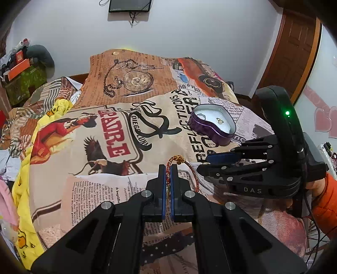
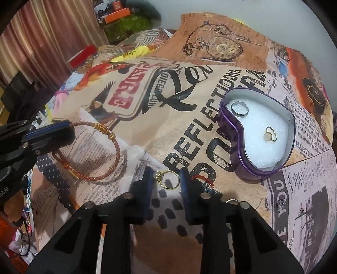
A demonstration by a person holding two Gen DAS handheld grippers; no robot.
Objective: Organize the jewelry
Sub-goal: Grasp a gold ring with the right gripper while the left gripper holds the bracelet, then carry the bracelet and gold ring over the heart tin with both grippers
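- On the printed newspaper-pattern cloth [image 2: 189, 134], my left gripper [image 1: 167, 168] pinches the braided red cord bracelet [image 2: 92, 151].
- My right gripper [image 2: 166, 179] stands open around a thin gold ring [image 2: 167, 178], near the heart-shaped purple tin [image 2: 233, 147].

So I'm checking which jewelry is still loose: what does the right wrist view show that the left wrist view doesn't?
Right wrist only: a gold ring between the right gripper's open jaws, and earrings on the cloth.
Left wrist only: a wall screen.
Both: the heart tin and the red bracelet in the left gripper.
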